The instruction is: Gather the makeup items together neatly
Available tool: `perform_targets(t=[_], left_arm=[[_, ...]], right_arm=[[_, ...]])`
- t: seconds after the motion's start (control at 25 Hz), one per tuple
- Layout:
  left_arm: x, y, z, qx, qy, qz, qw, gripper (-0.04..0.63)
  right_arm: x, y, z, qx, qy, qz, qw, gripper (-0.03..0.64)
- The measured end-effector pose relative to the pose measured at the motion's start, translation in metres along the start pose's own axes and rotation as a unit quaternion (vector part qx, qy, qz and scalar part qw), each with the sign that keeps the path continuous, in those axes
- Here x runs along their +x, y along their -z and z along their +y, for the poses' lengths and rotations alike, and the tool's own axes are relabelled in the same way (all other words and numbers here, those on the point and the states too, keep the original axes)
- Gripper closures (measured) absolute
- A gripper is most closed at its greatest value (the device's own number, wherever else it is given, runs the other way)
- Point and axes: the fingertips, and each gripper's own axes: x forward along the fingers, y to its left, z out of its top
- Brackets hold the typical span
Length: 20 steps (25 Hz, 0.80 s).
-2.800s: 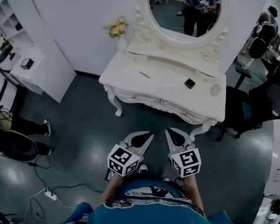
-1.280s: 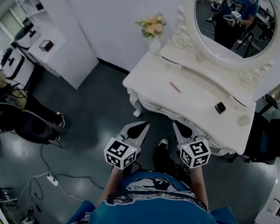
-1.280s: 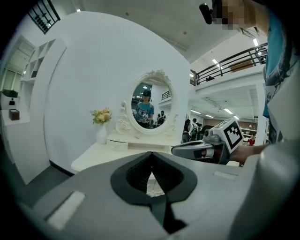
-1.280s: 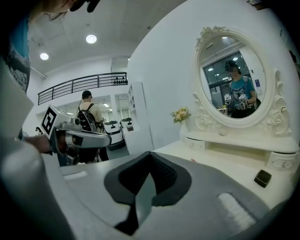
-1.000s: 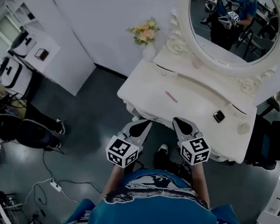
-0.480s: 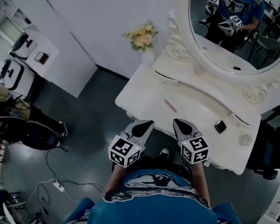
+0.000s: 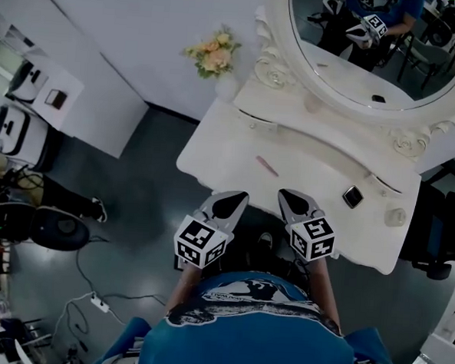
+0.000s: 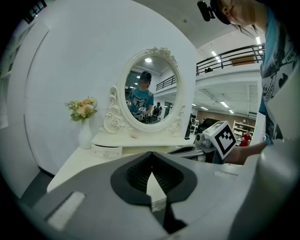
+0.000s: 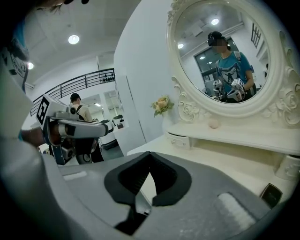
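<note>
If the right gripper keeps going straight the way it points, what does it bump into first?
Probably the white dressing table, near the pink stick. The right gripper, jaws shut, tilts down over the front edge. Depth is unclear; it might touch the stick first.

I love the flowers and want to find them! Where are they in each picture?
Head view: flowers near the top, left of centre.
Left gripper view: flowers at the left, halfway up.
Right gripper view: flowers near the centre.
Shared landmark: the oval mirror, always just right of the flowers.
</note>
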Motion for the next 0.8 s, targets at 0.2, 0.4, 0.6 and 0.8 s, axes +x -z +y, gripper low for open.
perform_targets(t=[0.2, 0.4, 0.6, 0.8], left_arm=[[0.016, -0.004, 0.000, 0.008, 0.028, 0.007, 0.9995, 0.581], [0.033, -0.014, 0.006, 0.018, 0.060, 0.010, 0.9980, 0.581], [0.043, -0.024, 0.029, 0.024, 0.084, 0.011, 0.9961, 0.581], [0.049, -0.039, 0.057, 0.030, 0.110, 0.007, 0.9934, 0.581]], right_arm=[[-0.001, 0.003, -0.014, 0.015, 0.030, 0.002, 0.999, 0.614], [0.004, 0.003, -0.031, 0.026, 0.068, 0.006, 0.997, 0.614], [0.025, 0.002, -0.043, 0.027, 0.106, 0.018, 0.994, 0.612], [0.054, 0.005, -0.052, 0.029, 0.135, 0.038, 0.990, 0.589]])
